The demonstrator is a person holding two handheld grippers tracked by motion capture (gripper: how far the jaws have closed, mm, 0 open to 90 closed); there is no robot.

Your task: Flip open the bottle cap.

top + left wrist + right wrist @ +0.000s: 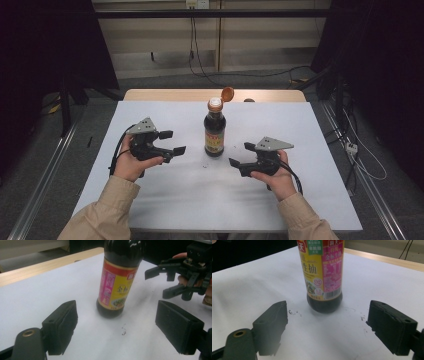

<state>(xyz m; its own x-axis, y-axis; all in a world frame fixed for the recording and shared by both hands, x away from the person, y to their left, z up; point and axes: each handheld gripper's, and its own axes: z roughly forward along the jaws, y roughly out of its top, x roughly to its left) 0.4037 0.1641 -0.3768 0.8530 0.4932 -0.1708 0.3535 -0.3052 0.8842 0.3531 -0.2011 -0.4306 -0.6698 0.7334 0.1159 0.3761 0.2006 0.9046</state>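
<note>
Soy sauce bottle [214,131] flanked, cap flipped open

Left hand-held gripper [171,142] at 9 o'clock, right hand-held gripper [242,155] at 4 o'clock; both spread wide, empty, likely poised to steady it.

The dark bottle [214,132] has a yellow-and-pink label, an orange cap [227,93], on a white table [165,190].

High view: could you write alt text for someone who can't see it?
A dark soy sauce bottle stands upright, its orange flip cap open, on a white table. A person's hands hold open tongs on either side, the left tongs and right tongs, neither touching it.
</note>
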